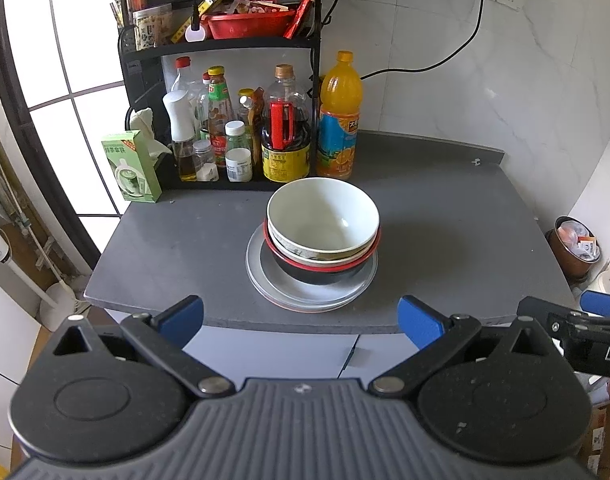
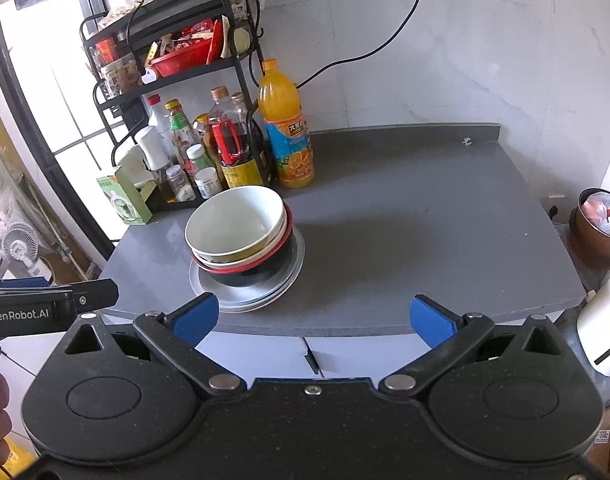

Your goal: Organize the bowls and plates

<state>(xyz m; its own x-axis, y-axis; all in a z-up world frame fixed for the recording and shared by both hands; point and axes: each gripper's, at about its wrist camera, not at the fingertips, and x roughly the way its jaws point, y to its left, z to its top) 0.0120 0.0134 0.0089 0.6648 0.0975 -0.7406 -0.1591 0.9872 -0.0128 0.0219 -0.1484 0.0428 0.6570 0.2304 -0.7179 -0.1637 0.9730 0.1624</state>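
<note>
The grey counter is a flat matt slab with a raised lip along the tiled wall, and it is the landmark for everything here. At its back left corner stands a black metal rack with a red plastic basin on a shelf and a crowd of sauce bottles under it. Just right of the rack, on the counter, stands a tall orange juice bottle; in front of the rack's left end sits a green carton.

Toward the counter's front edge, left of its middle, sits the stack. Round grey plates lie flat at the bottom; on them stands a black bowl with a red rim, a pale bowl nested in it, and a glossy white bowl on top, tilted slightly.

The right wrist view shows the top bowl's yellowish outer wall, which the left view hides, and a white object off the counter's right front corner. Both views show a brown bin of scraps beyond the right edge.

The left tongs hang released, blue pads wide apart, short of the counter's front edge before the stack. The right tongs are equally spread and empty, facing the counter's middle.
</note>
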